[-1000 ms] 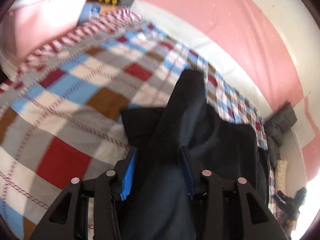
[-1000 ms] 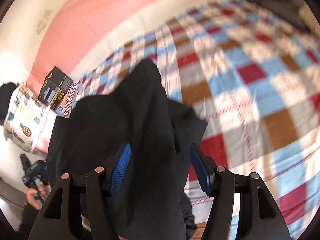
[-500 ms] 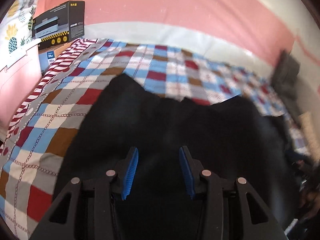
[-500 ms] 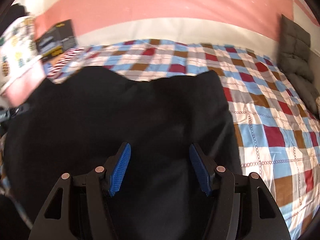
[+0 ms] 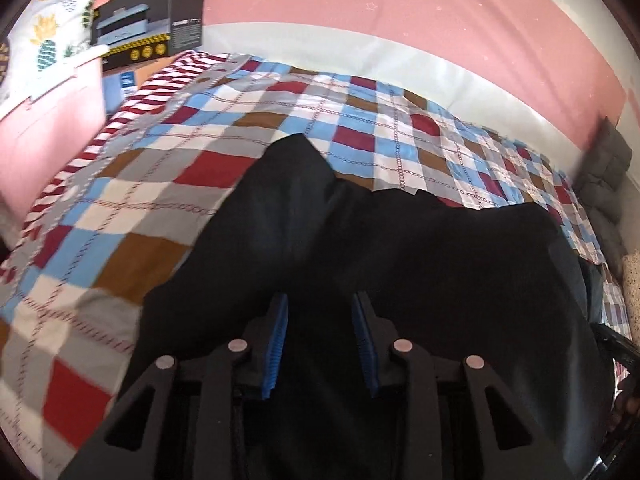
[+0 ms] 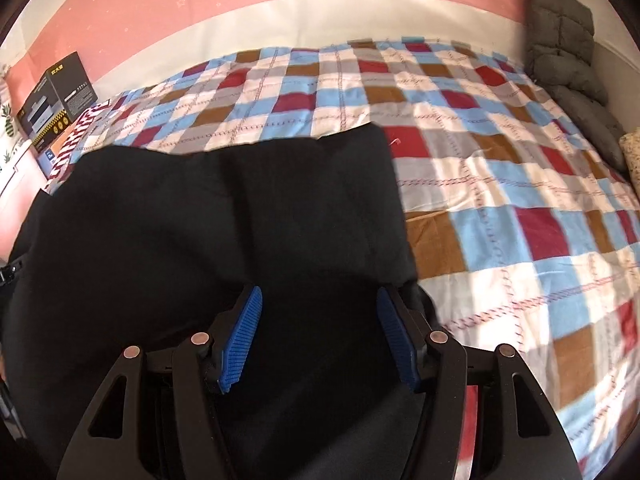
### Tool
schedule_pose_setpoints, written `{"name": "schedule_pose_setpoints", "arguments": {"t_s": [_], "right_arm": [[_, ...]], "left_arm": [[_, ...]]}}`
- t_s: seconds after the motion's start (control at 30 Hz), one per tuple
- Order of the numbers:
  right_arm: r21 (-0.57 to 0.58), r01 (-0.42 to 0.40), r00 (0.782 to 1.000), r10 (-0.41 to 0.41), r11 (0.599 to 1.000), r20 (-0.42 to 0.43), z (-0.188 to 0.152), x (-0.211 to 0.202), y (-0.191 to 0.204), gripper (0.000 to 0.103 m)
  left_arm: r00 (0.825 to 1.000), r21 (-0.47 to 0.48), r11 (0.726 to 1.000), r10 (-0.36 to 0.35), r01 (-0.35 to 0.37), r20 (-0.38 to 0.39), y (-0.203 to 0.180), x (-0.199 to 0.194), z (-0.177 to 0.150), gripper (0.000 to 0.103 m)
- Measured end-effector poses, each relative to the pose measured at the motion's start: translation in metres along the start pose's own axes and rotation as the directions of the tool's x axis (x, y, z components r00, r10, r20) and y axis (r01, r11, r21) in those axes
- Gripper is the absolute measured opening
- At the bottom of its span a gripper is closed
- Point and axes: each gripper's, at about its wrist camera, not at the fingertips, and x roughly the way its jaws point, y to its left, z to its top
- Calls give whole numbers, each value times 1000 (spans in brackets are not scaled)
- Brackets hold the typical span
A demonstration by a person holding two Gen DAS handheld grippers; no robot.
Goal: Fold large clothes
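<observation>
1. Left wrist view, far to the left of the left tongs (image 5: 320, 336): a pineapple-print cloth (image 5: 48, 36) and a dark box (image 5: 148, 20) stand against the pink wall (image 5: 400, 12), beyond the bed's edge.
2. Ahead and to both sides of these tongs lies the checked bedspread (image 5: 132, 200) in red, blue, brown and grey squares.
3. A black garment (image 5: 400, 248) is spread on the bedspread straight ahead of the left tongs and runs back under and between their blue pads (image 5: 276, 340). The jaws have just been closing and stand fairly narrow, with dark cloth filling the gap; whether the pads press it cannot be told.
4. Far right of the left tongs, grey cushions (image 5: 608, 184) lean at the bed's side.
5. Right wrist view: the same dark box (image 6: 56, 100) sits far left of the right tongs (image 6: 318, 336).
6. The black garment (image 6: 220, 220) covers the bed ahead and to the left of these tongs, its straight far edge lying across the checked bedspread (image 6: 520, 208).
7. The right tongs stand wider, cloth between their pads (image 6: 240, 340); a firm grip cannot be told.
8. Grey cushions (image 6: 560, 40) lie far ahead to the right.
</observation>
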Motion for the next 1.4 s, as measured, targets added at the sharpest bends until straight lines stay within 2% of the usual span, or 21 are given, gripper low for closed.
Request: {"name": "schedule_pose_setpoints", "arguments": {"t_s": [0.1, 0.2, 0.3, 0.5, 0.57, 0.63, 0.77, 1.03, 1.13, 1.4], "right_arm": [[-5, -39, 998, 39, 999, 44, -14, -40, 4, 59], [-40, -68, 995, 71, 997, 64, -46, -79, 16, 59], [-91, -93, 994, 97, 992, 45, -87, -106, 32, 59], [-142, -105, 994, 105, 984, -9, -134, -133, 48, 59], [-168, -111, 994, 112, 980, -2, -140, -147, 53, 61], [-197, -105, 993, 113, 975, 30, -141, -163, 57, 61], [-220, -114, 989, 132, 969, 67, -140, -188, 66, 61], [-237, -118, 984, 147, 964, 105, -152, -220, 75, 61], [-239, -114, 984, 144, 964, 109, -156, -225, 75, 62], [-238, -119, 985, 145, 964, 96, -162, -228, 79, 62]], "left_arm": [[1000, 25, 1000, -11, 10, 17, -2, -38, -17, 36], [998, 48, 998, -49, 47, 31, -11, -78, -43, 36], [997, 50, 996, -70, 69, 26, -24, -110, -74, 36], [998, 55, 996, -63, 65, -28, -46, -151, -121, 36], [997, 71, 995, -64, 66, -33, -53, -162, -131, 38], [998, 85, 995, -56, 58, -27, -60, -174, -137, 47], [999, 116, 992, -39, 42, -30, -72, -192, -143, 51], [998, 134, 989, -66, 65, 2, -89, -223, -146, 66], [999, 139, 989, -55, 54, 1, -92, -228, -148, 72], [1000, 168, 986, -8, 10, -14, -96, -230, -156, 72]]}}
